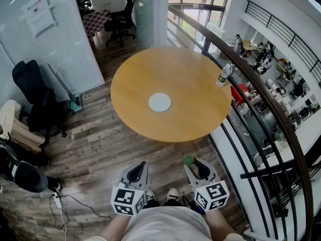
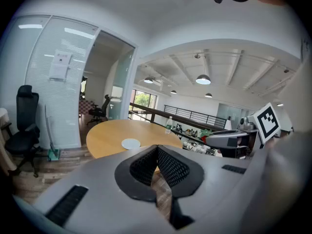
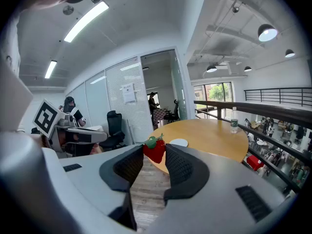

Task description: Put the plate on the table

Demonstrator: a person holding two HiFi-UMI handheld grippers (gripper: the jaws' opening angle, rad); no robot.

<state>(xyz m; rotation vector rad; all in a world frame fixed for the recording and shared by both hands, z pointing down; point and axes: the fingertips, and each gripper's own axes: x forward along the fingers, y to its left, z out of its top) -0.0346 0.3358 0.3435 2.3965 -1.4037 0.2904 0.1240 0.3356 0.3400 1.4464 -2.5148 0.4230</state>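
- Office with a wood floor; round wooden counter.
- White plate: flat at the counter's middle, well apart from both grippers.
- Bottle: upright near the counter's edge.
- Left gripper: fingers clenched together, empty.
- Right gripper: fingers grasping a red strawberry.

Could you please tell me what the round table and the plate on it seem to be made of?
Round table: wood or wood-look laminate, smooth satin finish; even honey colour, soft sheen. Plate: plain white, matte; ceramic or plastic, cannot tell.
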